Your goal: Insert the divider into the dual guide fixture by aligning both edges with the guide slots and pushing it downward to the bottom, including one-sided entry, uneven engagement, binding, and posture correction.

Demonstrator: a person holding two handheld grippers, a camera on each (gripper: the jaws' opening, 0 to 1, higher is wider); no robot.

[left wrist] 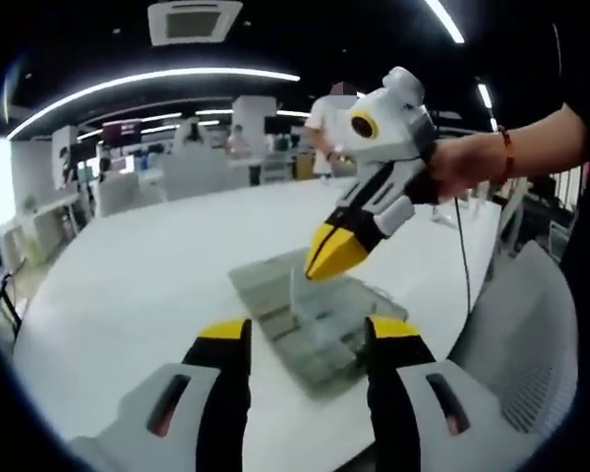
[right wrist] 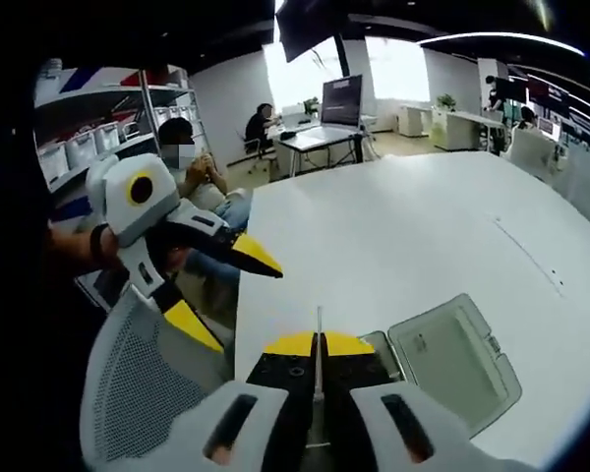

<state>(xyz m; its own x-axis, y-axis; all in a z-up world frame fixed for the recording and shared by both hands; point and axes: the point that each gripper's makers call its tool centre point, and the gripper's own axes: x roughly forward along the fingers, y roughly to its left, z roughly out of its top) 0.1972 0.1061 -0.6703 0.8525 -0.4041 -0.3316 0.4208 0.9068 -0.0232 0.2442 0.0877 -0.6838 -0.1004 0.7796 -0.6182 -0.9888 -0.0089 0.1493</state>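
Left gripper [left wrist: 308, 339] jaws spread wide, holding nothing, hovering just short of the clear dual guide fixture [left wrist: 315, 324] on the white table [left wrist: 147, 275]. Right gripper [right wrist: 317, 346] jaws pressed together on the thin divider [right wrist: 318, 344], pinching it upright. In the left gripper view its tip sits over the fixture.

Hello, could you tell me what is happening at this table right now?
A person is working with two handheld grippers over a white table. The right gripper is shut on a thin clear divider and holds it upright above a grey fixture that lies on the table. The left gripper is open and holds nothing, beside a mesh chair at the table's edge. The divider does not look fully seated yet, though how deep it sits is hard to tell.
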